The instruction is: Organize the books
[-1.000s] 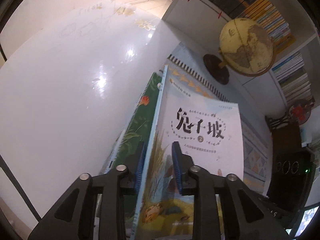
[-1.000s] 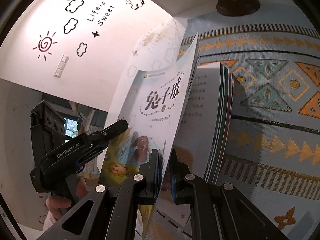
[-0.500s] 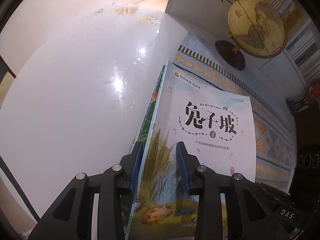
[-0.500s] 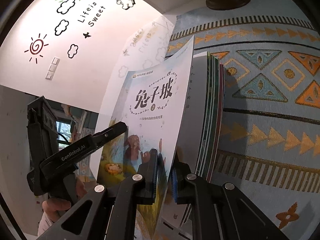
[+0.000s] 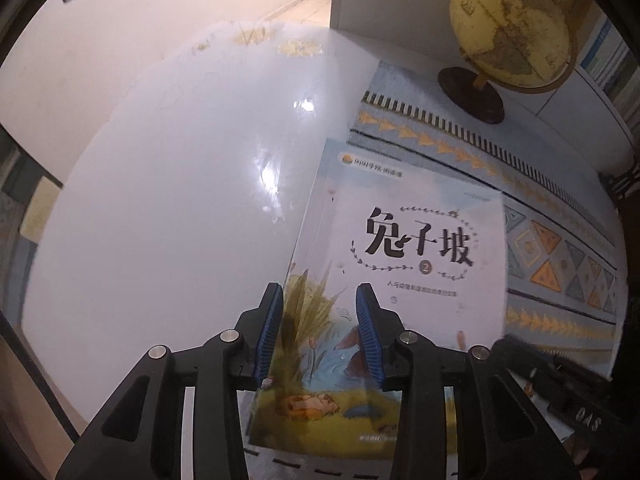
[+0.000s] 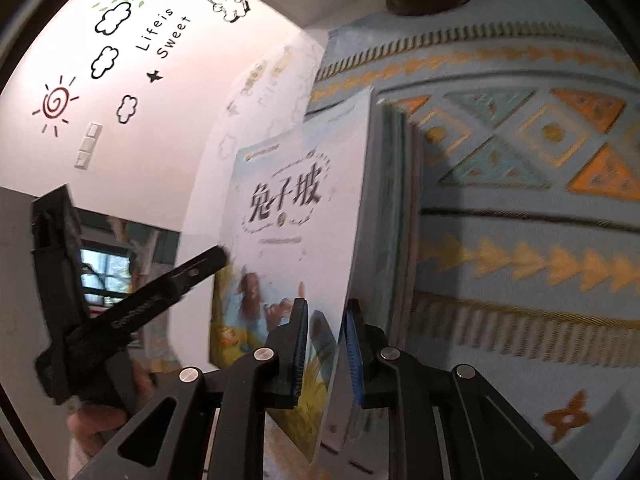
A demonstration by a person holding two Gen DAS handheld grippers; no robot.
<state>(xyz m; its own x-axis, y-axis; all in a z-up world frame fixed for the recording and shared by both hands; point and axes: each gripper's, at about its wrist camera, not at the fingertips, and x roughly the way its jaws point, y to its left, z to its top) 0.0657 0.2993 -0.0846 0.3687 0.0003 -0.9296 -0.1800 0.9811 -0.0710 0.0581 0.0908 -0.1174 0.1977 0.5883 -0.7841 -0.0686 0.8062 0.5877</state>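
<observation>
- White table (image 5: 168, 216) takes most of the left wrist view, glossy and bare where I see it; good flat ground for squaring up a pile.
- Patterned cloth (image 6: 520, 208) covers the far side of it, blue with orange triangles. The books lie on it, probably so they don't skate on the gloss.
- Globe (image 5: 510, 28) stands on its dark base at the cloth's far corner, well apart from my work.
- Stack of books (image 6: 400, 216) lies flat on the cloth; I see only page edges and spines in the right wrist view, so I can't count them.
- Top book (image 5: 404, 264), pale cover with a pond drawing, sits over that stack. Its cover is lifted off the block along my right side (edge-on in the right view), so it is not yet lying shut.
- Left gripper (image 5: 318, 334): jaws opening, straddling the book's near spine corner. Spine edge sits against the left pad, the right pad is clear above the cover. I judge no real grip.
- Right gripper (image 6: 326, 354): narrow but opening, the lifted cover's edge between the pads with a gap showing on both sides. Letting it drop, I reckon, so the book closes onto the pile.
</observation>
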